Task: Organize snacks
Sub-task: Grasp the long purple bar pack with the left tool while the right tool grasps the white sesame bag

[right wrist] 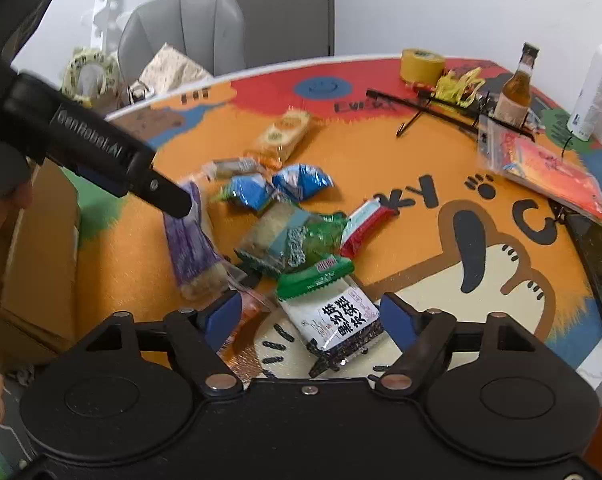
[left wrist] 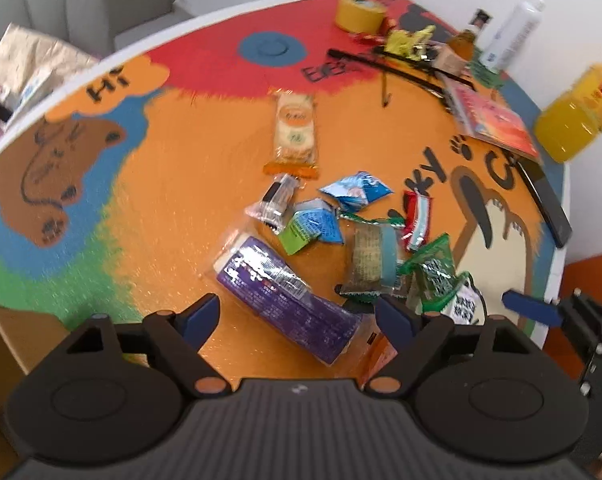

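On the painted desk [left wrist: 161,200] I see the purple snack pack [left wrist: 289,300] lying between my left gripper's [left wrist: 297,320] open jaws, untouched. The black-and-white seaweed packet [right wrist: 337,320] lies between my right gripper's [right wrist: 313,316] open jaws, untouched.

My snacks lie in a messy pile on the bright table [left wrist: 173,200]. A long purple pack [left wrist: 289,300] lies flat and slanted. A cracker pack [left wrist: 295,130] lies apart, farther back. Two little blue bags [right wrist: 277,188] sit side by side. A green-topped white pack [right wrist: 333,308] lies nearest.
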A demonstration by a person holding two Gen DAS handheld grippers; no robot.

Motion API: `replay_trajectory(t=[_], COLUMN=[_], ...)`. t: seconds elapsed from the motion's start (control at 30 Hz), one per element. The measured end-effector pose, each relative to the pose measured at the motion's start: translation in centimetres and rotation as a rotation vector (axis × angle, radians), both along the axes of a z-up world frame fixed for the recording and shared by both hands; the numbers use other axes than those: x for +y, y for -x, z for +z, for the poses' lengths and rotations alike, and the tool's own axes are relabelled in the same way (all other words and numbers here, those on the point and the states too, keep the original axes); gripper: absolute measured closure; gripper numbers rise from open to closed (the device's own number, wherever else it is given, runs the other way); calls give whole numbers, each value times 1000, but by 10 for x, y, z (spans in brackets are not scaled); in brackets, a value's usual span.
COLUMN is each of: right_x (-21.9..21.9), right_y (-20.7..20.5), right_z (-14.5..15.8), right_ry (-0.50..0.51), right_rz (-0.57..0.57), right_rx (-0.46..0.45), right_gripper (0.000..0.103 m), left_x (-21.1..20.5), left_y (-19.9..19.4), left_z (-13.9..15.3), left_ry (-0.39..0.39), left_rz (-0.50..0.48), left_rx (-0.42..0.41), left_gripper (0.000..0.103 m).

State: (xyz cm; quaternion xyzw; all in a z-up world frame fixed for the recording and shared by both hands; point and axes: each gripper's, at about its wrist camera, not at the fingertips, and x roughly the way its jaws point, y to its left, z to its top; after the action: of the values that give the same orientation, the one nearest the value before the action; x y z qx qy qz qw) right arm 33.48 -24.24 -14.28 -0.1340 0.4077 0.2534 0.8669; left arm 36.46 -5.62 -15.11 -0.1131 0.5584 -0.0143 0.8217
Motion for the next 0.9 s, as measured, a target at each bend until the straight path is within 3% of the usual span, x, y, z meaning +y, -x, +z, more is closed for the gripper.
replay_trajectory(t=[0.33, 0.5, 0.57, 0.63, 0.7, 0.83, 0.9], right_x=[1, 8, 9, 8, 6, 3, 1], right_y=[-24, -29, -31, -34, -29, -23, -21], right_z=[-16, -27, -31, -37, -39, -37, -34], right_ry=[48, 86, 99, 114, 102, 83, 75], right_rz=[19, 62, 60, 36, 11, -29, -68], right_rx=[27, 62, 90, 120, 113, 137, 157], right_gripper=[30, 35, 44, 54, 55, 57, 57], left_x=[-14, -10, -8, -14, -21, -18, -13], left_y=[-19, -20, -19, -20, -19, -11, -9], left_z=[-32, -51, -58, -57, -57, -55, -52], left_ry=[21, 33, 44, 8, -32, -31, -8], left_rz=[61, 153, 173, 156, 129, 145, 164], left_rx=[65, 114, 134, 100, 68, 41, 61], left_gripper=[27, 30, 33, 33, 36, 66, 73])
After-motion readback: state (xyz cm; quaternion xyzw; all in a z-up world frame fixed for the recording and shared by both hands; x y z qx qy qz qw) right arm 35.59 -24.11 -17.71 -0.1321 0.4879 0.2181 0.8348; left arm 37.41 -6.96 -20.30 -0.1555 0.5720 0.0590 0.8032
